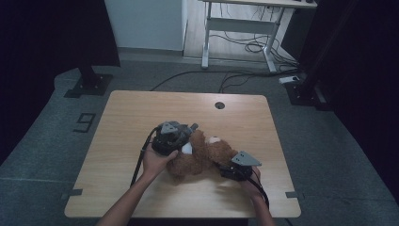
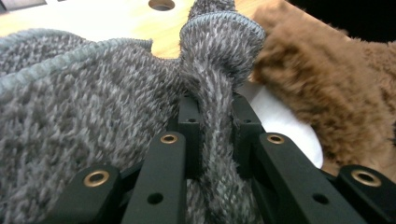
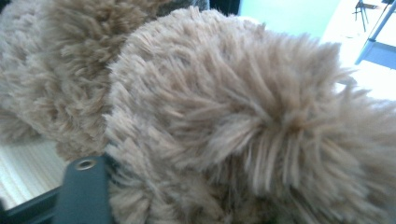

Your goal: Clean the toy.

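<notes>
A brown teddy bear (image 1: pixel 202 157) lies on the wooden table (image 1: pixel 136 117), near the front middle. My left gripper (image 1: pixel 182 141) is at the bear's left side, held by a hand. In the left gripper view its jaws are shut (image 2: pixel 215 126) on a fold of grey knitted cloth (image 2: pixel 84 116), with the bear's brown fur (image 2: pixel 327 93) and a white patch (image 2: pixel 285 121) just to the right. My right gripper (image 1: pixel 227 165) is against the bear's right side. In the right gripper view, fur (image 3: pixel 210 116) bulges over the jaws; one finger (image 3: pixel 84 186) shows at the lower left, the other is hidden.
A round cable hole (image 1: pixel 219 105) sits in the table's far edge. Beyond the table stand a white desk frame (image 1: pixel 244 28), loose cables (image 1: pixel 244 75) on the floor and a black stand base (image 1: pixel 89 84) at the left.
</notes>
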`<action>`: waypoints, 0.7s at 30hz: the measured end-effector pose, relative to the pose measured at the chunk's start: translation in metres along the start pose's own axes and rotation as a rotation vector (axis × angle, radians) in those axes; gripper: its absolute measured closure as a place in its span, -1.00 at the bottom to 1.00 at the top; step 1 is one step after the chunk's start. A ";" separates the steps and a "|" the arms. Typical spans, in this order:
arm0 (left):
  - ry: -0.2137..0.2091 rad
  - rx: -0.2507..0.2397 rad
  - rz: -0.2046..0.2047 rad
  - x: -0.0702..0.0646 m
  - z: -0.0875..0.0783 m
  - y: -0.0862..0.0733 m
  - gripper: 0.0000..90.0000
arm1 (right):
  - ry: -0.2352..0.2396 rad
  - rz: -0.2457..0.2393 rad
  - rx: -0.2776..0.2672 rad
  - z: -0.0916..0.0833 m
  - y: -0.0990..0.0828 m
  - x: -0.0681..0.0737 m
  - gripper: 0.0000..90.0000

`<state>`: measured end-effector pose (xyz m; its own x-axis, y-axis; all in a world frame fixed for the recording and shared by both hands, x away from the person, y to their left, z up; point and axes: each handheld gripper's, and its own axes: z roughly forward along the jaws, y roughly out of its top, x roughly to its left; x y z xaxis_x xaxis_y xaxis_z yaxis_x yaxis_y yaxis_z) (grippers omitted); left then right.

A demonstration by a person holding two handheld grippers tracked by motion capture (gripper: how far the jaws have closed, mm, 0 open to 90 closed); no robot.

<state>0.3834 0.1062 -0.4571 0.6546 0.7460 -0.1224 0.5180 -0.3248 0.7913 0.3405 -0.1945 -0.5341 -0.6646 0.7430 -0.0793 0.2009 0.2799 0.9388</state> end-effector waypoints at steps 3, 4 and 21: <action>-0.028 -0.006 -0.015 0.002 -0.004 -0.008 0.76 | 0.019 0.030 -0.001 -0.003 0.005 0.001 -0.65; -0.031 -0.008 -0.013 0.001 -0.005 -0.011 0.76 | 0.023 0.040 -0.001 -0.004 0.007 0.001 -0.69; -0.072 -0.103 -0.034 -0.005 -0.028 -0.049 0.78 | 0.074 0.211 -0.026 -0.022 0.068 -0.024 -0.86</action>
<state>0.3394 0.1340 -0.4782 0.6774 0.7108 -0.1896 0.4837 -0.2361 0.8428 0.3545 -0.2068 -0.4612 -0.6609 0.7365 0.1441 0.3237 0.1065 0.9401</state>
